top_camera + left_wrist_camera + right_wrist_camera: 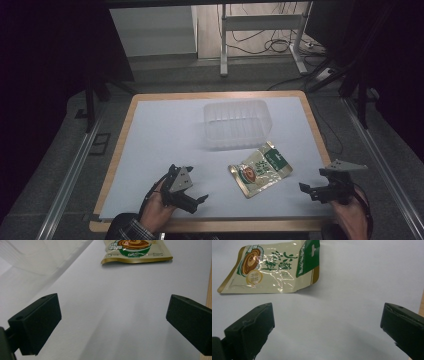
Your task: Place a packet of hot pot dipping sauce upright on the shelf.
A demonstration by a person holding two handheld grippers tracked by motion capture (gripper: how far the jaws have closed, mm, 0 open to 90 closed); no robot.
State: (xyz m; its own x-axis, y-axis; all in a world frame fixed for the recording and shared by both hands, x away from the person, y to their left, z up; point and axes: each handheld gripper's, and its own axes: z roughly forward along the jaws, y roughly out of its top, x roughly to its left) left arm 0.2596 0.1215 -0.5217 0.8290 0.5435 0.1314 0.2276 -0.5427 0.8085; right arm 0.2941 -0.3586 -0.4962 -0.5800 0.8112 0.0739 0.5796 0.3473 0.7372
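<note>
Pouch (260, 170) lies flat on my worktop (165, 130), between the left claw (192, 200) and right claw (312, 191), touching neither. Both claws stand wide apart, holding nothing. A clear tub (236, 123) sits just beyond the pouch. Its print is too small to read.

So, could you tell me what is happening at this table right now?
A person holds a two-jaw gripper in each hand near the table's front edge. The left gripper and the right gripper both have their jaws wide apart and hold nothing. Between them a foil snack packet lies flat on the white surface, untouched. Just behind it stands a clear plastic container, which looks empty. Both grippers point toward the packet.
</note>
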